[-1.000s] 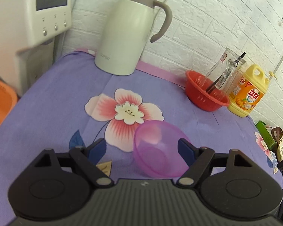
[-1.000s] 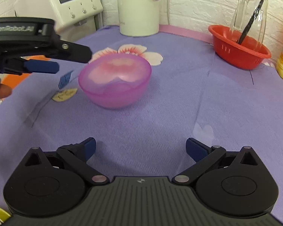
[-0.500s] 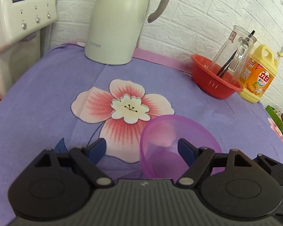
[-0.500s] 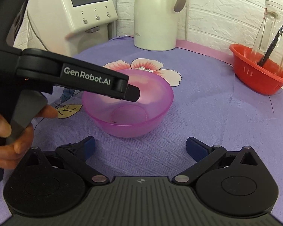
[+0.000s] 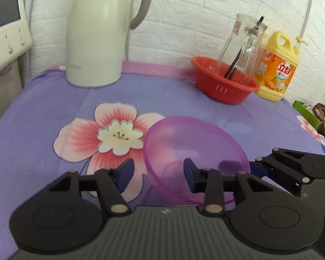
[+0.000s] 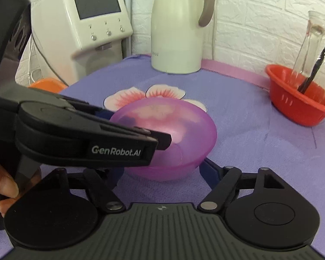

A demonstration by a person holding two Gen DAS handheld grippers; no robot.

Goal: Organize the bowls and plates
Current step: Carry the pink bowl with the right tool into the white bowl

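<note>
Left gripper (image 5: 157, 173) is closing its jaws right now with the near-left rim of the purple bowl (image 5: 195, 151) between them: one blue pad sits outside the wall, the other inside the bowl. From the left wrist view there's a gap between the outer pad and the plastic, so it doesn't look clamped yet. In the right wrist view the same gripper reaches in from the left, with the person's hand (image 6: 5, 186) around its handle at the edge of the frame.

Right gripper (image 6: 160, 171) is spread wide, low and close to the near side of the bowl, with a pad to either side of the base. I can't tell if they're touching it.

Bowl looks tipped, sitting on the purple tablecloth (image 5: 43, 112) with its big pink flower print (image 5: 110, 134) just to the left of it. Further back by the white brick wall there's a cream thermos jug (image 5: 97, 32), and a red basket (image 5: 223, 86) with a glass jar (image 5: 242, 45) standing in it and a dark stick inside the jar. Yellow detergent bottle (image 5: 275, 67) is just beside the basket. White machine with a screen (image 6: 86, 26) stands off the table's left corner.
</note>
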